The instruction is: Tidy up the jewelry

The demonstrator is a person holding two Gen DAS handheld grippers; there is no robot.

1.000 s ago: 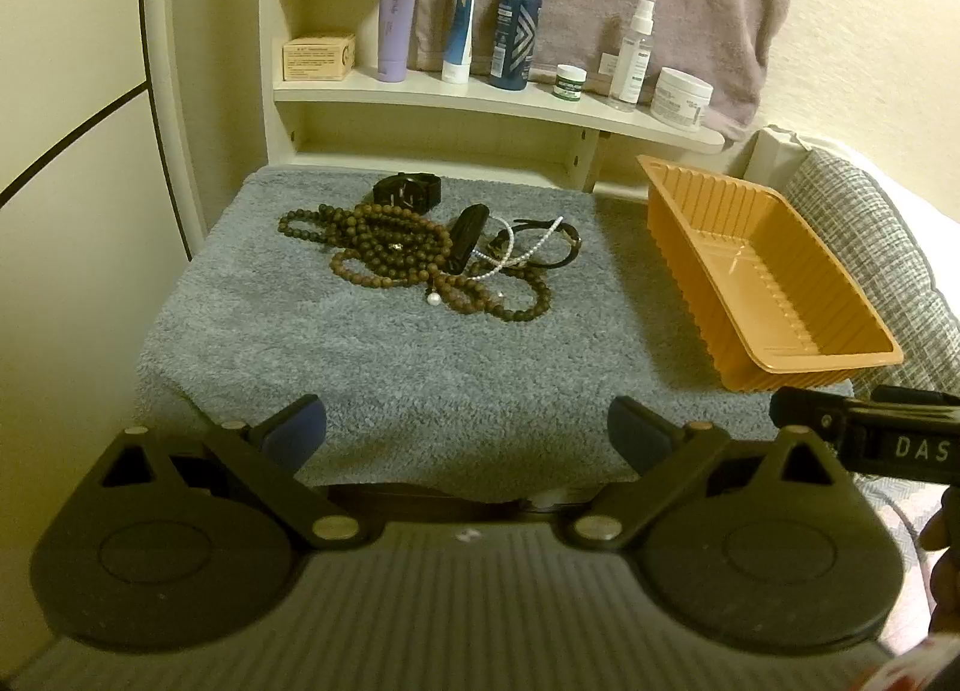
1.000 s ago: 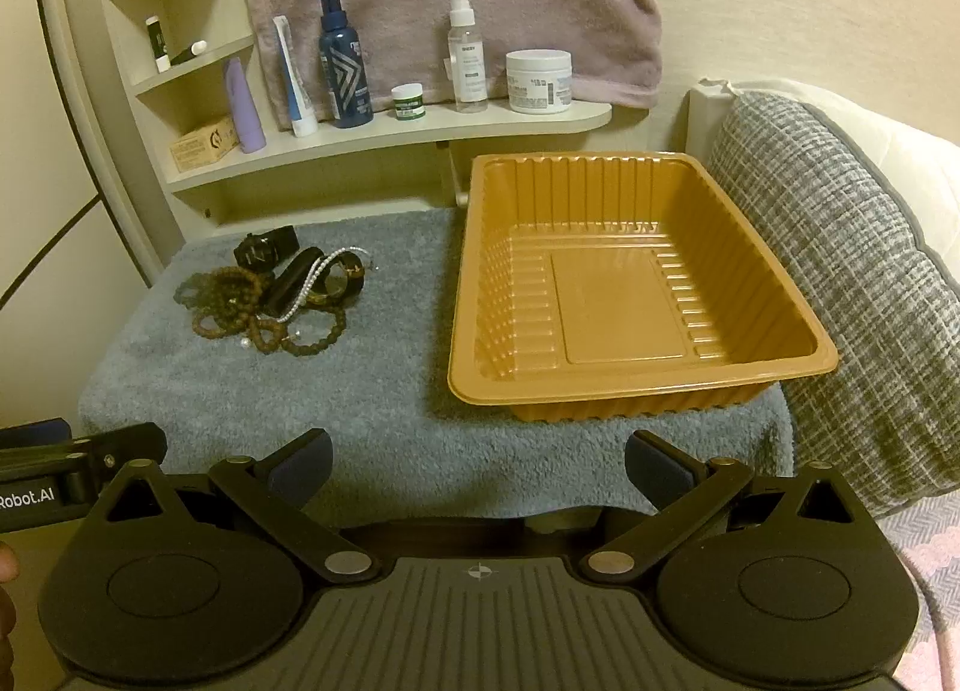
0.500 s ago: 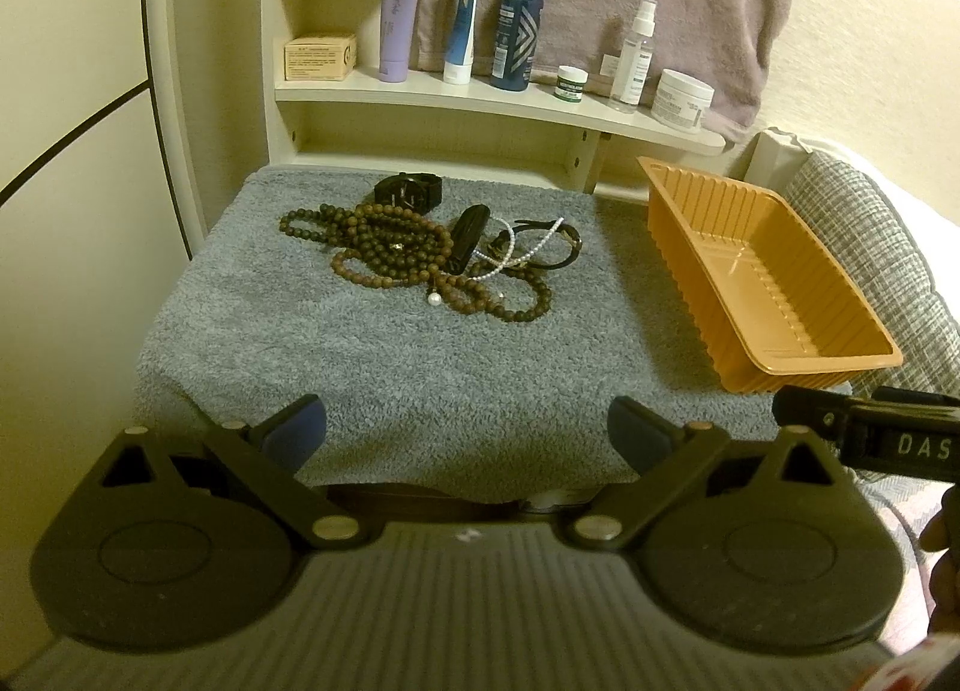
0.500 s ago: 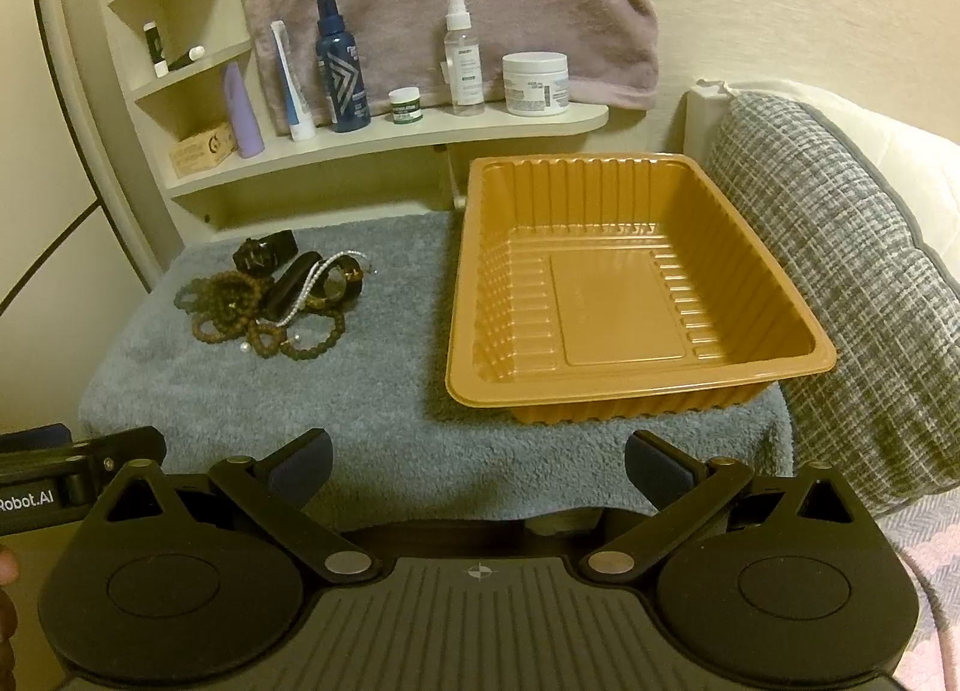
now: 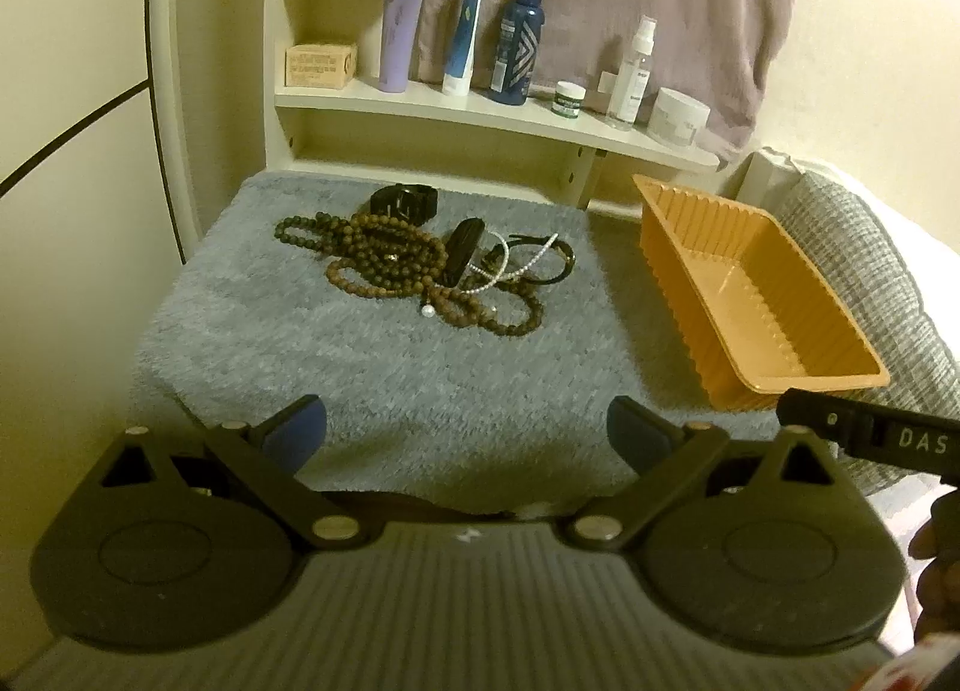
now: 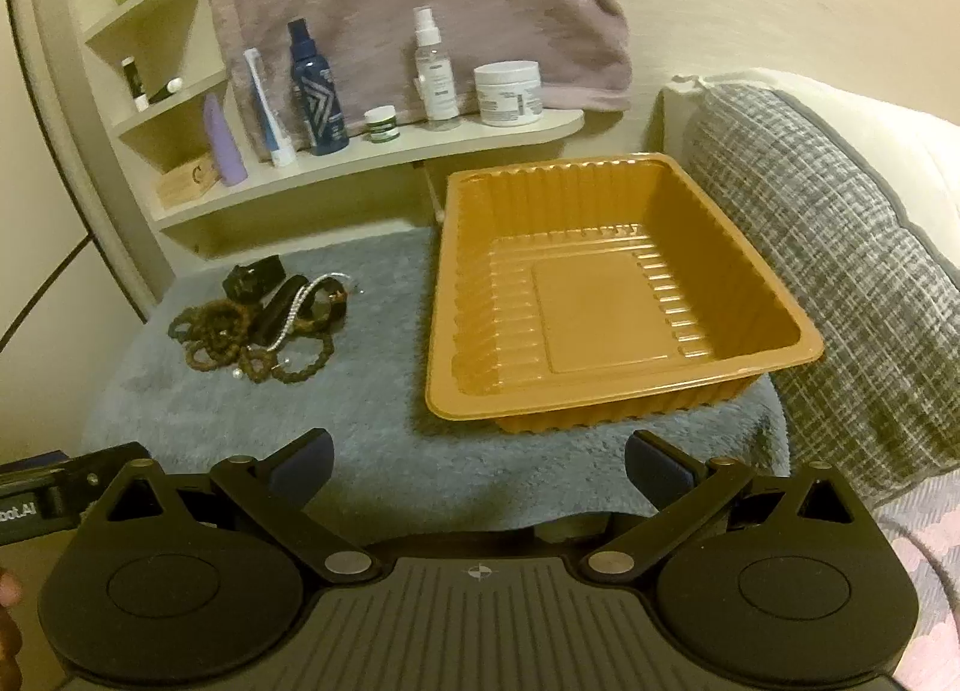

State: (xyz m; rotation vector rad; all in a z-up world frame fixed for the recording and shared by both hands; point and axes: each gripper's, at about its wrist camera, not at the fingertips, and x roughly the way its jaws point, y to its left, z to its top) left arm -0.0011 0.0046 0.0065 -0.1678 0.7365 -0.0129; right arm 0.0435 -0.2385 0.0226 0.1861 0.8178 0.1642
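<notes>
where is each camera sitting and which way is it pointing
Left wrist: sits on the left gripper, looking forward over its two open fingers at the jewelry pile on the grey towel; the tray lies to the right. The right gripper's edge and part of a hand show at far right.
Right wrist: sits on the right gripper, fingers open, facing the orange tray, which is empty, with the pile to the left; the left gripper's edge shows at far left.
Both share the pile, tray, towel and shelf of bottles.
</notes>
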